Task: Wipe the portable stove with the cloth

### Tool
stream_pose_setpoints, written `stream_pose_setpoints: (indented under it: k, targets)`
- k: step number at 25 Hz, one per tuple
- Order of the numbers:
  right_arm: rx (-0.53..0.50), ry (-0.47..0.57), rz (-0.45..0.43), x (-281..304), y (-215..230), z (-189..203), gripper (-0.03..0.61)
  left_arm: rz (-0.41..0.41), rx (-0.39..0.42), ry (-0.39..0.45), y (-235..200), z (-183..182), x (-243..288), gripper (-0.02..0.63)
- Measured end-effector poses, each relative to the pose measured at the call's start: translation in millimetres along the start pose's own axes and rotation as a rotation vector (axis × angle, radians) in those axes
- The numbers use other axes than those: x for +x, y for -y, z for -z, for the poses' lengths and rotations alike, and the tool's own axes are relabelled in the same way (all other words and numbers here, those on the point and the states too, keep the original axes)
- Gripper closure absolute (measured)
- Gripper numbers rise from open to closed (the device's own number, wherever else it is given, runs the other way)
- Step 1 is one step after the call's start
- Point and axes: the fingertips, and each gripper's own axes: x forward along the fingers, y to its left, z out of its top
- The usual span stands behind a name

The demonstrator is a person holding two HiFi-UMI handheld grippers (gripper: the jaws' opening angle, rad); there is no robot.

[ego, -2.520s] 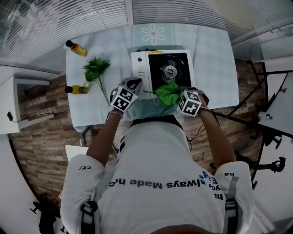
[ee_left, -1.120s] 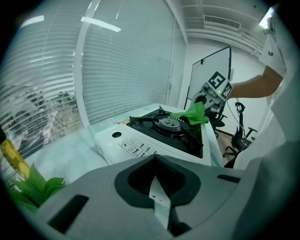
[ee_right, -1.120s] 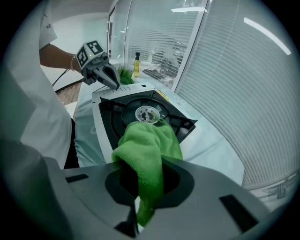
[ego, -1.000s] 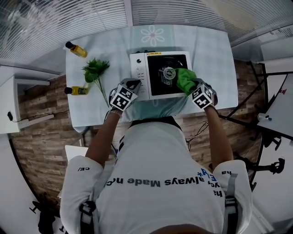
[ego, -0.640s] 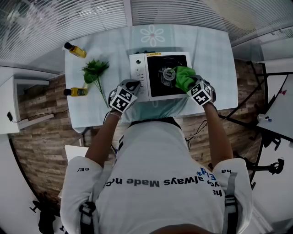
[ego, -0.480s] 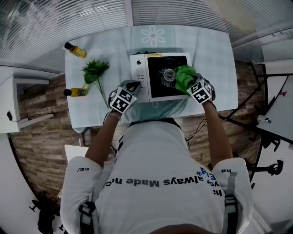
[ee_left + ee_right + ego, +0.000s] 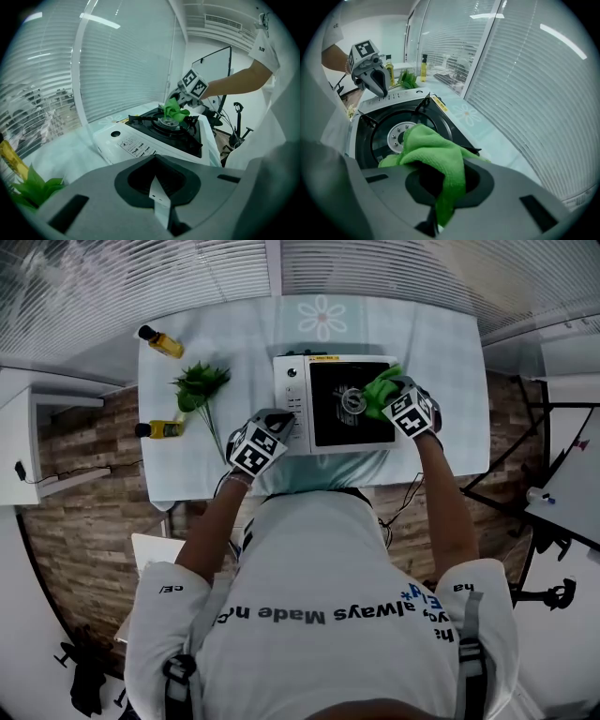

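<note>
Jaws on the right gripper (image 7: 394, 401) clamp the cloth (image 7: 431, 145) over the stove (image 7: 292, 413) (left gripper (image 7: 277, 420) closed).

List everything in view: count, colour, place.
portable stove: one, white body with black top, middle of the table
cloth: one, green, on the stove's burner area, far right
bottles: two, yellow with dark caps, one at the table's far left corner, one lying at its left edge
leafy sprig: one, green, left of the stove
table: one, pale checked cover with a flower motif
blinds: white, beyond the table
floor: brown wood pattern
shirt: one, white, on the person
left gripper: grey, shut, empty, by the stove's near left corner
right gripper: grey, shut on the cloth
</note>
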Motion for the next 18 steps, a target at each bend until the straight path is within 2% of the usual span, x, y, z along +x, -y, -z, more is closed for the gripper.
stream_pose_setpoints:
  k: [9, 14, 18]
  targets:
    - [-0.021, -0.004, 0.014, -14.3, 3.3, -3.0, 0.555, 0.002, -0.007, 0.007, -0.8, 1.0, 0.7, 0.601]
    - [-0.03, 0.074, 0.102, -47.3, 34.2, -38.1, 0.555, 0.002, -0.007, 0.011, -0.7, 1.1, -1.0, 0.601]
    - [-0.074, 0.077, 0.13, -36.2, 48.5, -65.4, 0.555, 0.004, -0.008, 0.01, -0.3, 0.7, -0.5, 0.601]
